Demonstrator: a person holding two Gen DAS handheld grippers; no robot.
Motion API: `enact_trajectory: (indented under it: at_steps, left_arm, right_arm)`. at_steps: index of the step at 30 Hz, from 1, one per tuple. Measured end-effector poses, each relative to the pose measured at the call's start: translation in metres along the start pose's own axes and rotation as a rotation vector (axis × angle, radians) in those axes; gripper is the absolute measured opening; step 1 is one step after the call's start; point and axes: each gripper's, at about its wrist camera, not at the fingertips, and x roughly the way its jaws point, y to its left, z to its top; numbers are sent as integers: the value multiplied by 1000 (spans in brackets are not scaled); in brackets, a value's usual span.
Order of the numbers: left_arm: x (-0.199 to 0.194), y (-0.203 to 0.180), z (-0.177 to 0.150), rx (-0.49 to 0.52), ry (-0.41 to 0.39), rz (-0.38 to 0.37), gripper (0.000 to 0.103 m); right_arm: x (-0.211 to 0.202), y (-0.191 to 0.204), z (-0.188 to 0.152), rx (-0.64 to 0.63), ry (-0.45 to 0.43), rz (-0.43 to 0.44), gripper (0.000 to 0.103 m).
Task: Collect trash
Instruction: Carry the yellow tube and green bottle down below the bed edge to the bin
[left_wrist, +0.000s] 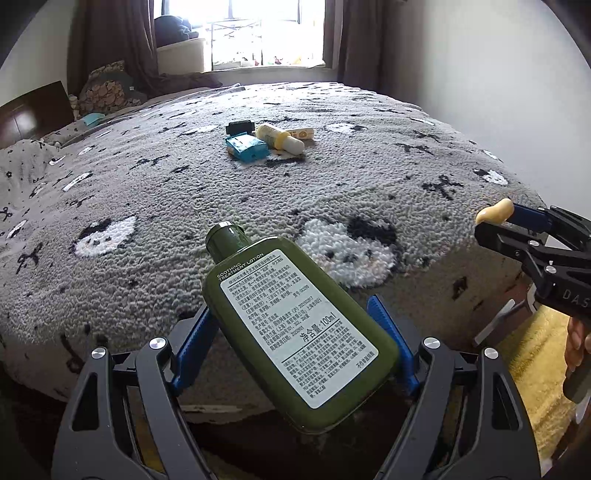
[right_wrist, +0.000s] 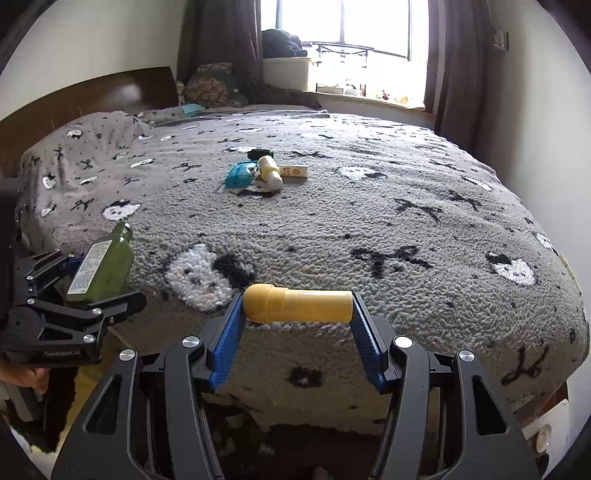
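Green lotion bottle (left_wrist: 295, 332) sat clamped in the left tongs (left_wrist: 295, 343) above the near edge of the bed (left_wrist: 369, 177). Right tongs (right_wrist: 297, 325) gripped a yellow tube (right_wrist: 299, 302) endwise. More trash (left_wrist: 266, 142) lay mid-bed, well apart.

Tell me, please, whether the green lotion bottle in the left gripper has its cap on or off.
On. The green lotion bottle, clamped between the left gripper's blue pads, has a dark cap seated on its neck in both views.
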Motion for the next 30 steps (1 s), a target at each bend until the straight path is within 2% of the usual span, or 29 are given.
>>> enact_trajectory:
  at_steps: [5, 12, 24, 30]
  left_arm:
    - [-16, -6, -25, -3, 8, -19, 77]
    - [-12, -10, -63, -19, 85, -38, 77]
    - [35, -19, -122, -50, 285, -81, 77]
    - [58, -12, -137, -86, 357, -95, 77]
  right_arm:
    - [-5, 7, -19, 14, 24, 25, 57]
    - [7, 21, -54, 22, 117, 52, 57]
    - [37, 34, -104, 46, 290, 84, 57]
    - [56, 34, -119, 67, 367, 96, 57]
